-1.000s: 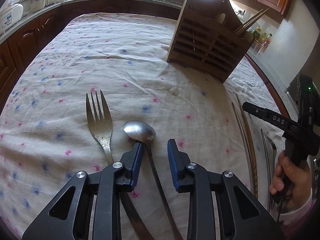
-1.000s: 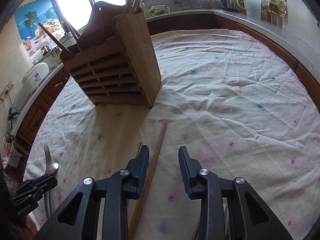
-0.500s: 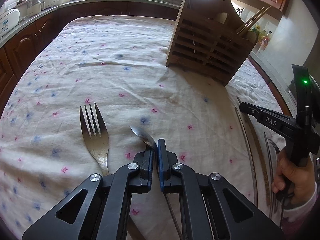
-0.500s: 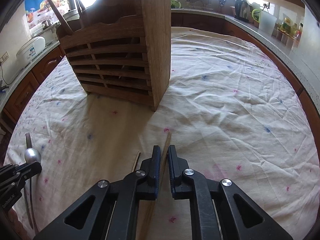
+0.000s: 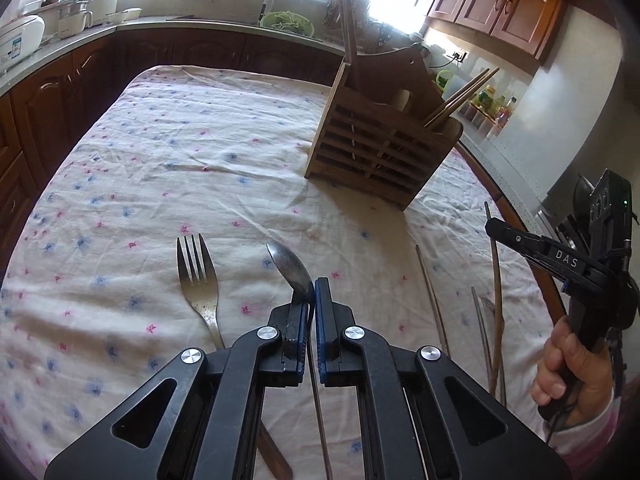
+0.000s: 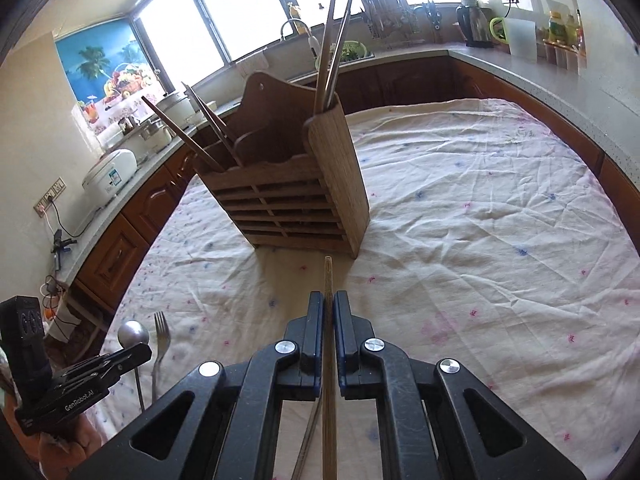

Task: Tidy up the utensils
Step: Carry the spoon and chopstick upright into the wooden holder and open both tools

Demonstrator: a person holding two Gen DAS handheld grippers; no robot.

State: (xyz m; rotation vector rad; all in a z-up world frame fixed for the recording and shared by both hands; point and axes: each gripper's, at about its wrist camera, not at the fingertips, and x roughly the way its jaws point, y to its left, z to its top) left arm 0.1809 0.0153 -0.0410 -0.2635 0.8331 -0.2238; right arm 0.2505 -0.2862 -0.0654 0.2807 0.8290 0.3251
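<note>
The left claw [image 5: 311,292] is clamped on the neck of a dull steel spoon [image 5: 290,266], whose bowl pokes up past the blue pads at lower centre of the left view. A steel fork [image 5: 198,284] lies just left of it on the flower-print cloth of the tabletop [image 5: 168,152]. The right claw [image 6: 328,312] grips a long brown wooden chopstick [image 6: 328,280], pointing at the slatted wooden utensil holder [image 6: 288,204] at frame centre, which has chopsticks standing in it.
</note>
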